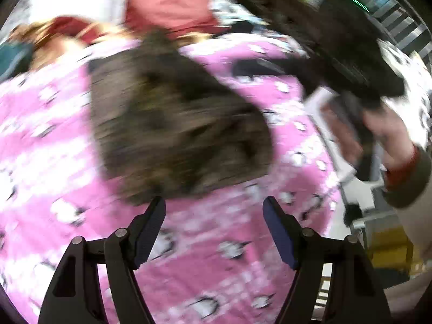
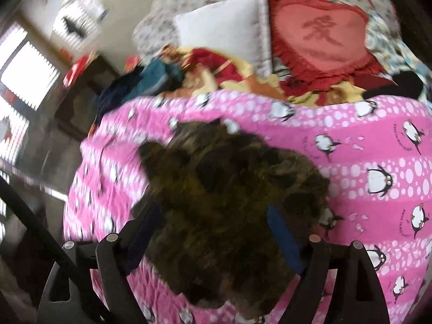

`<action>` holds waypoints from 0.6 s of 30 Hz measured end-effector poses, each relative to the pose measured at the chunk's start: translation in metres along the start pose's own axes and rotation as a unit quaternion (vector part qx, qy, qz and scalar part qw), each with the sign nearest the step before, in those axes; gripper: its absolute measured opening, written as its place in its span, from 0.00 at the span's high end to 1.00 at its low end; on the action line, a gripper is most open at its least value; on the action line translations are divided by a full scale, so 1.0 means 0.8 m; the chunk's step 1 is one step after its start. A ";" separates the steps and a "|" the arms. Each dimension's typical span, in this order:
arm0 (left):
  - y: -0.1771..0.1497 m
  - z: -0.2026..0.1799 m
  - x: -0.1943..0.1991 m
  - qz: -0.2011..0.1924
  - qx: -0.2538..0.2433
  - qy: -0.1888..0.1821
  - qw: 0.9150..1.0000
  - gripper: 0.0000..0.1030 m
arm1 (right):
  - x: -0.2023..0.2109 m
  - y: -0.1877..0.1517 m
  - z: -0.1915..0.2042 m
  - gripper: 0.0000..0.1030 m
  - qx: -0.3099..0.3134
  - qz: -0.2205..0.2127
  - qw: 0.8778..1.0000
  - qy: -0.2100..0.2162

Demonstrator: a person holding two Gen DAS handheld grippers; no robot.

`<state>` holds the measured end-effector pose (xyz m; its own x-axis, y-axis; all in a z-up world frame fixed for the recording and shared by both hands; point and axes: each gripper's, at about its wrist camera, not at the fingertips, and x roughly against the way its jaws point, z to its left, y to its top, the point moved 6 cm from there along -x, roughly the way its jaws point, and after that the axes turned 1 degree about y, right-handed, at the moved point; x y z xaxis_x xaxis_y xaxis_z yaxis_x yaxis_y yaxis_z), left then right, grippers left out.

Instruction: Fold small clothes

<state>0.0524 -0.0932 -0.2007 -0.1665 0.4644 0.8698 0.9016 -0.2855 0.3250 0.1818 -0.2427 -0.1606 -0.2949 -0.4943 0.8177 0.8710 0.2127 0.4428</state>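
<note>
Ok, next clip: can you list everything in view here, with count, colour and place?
small garment: one, dark brown-olive mottled, lying on the quilt, in front of both grippers
quilt: one, pink with white dots and penguins, covering the bed
heart cushion: one, red with ruffled edge, at the bed's far end
white pillow: one, beside the heart cushion
clothes pile: several pieces, red, yellow, teal, beyond the quilt
window: bright, far left
left gripper: open, above the quilt near the garment's edge
right gripper: open, fingers either side of the garment
right hand: holding the right gripper's handle
</note>
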 end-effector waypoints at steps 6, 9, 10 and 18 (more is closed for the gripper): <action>0.023 0.107 0.004 -0.010 0.098 0.019 0.995 0.29 | -0.008 -0.031 0.053 0.09 0.107 -0.012 0.993 -0.043; 0.036 0.130 -0.016 -0.003 0.123 0.013 0.992 0.29 | -0.018 -0.040 0.071 0.08 0.165 -0.012 0.982 -0.088; 0.040 0.132 -0.021 0.001 0.130 0.006 0.992 0.29 | -0.023 -0.042 0.074 0.07 0.178 -0.012 0.979 -0.101; 0.080 0.114 -0.034 0.000 0.133 -0.032 0.991 0.29 | -0.076 -0.048 0.093 0.07 0.280 -0.006 0.943 -0.179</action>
<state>0.1512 -0.0473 -0.2373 -0.1478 0.5190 0.8419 0.9763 -0.0597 0.2082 0.1367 -0.1583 -0.2000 -0.5037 -0.2050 0.8392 0.5519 0.6710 0.4951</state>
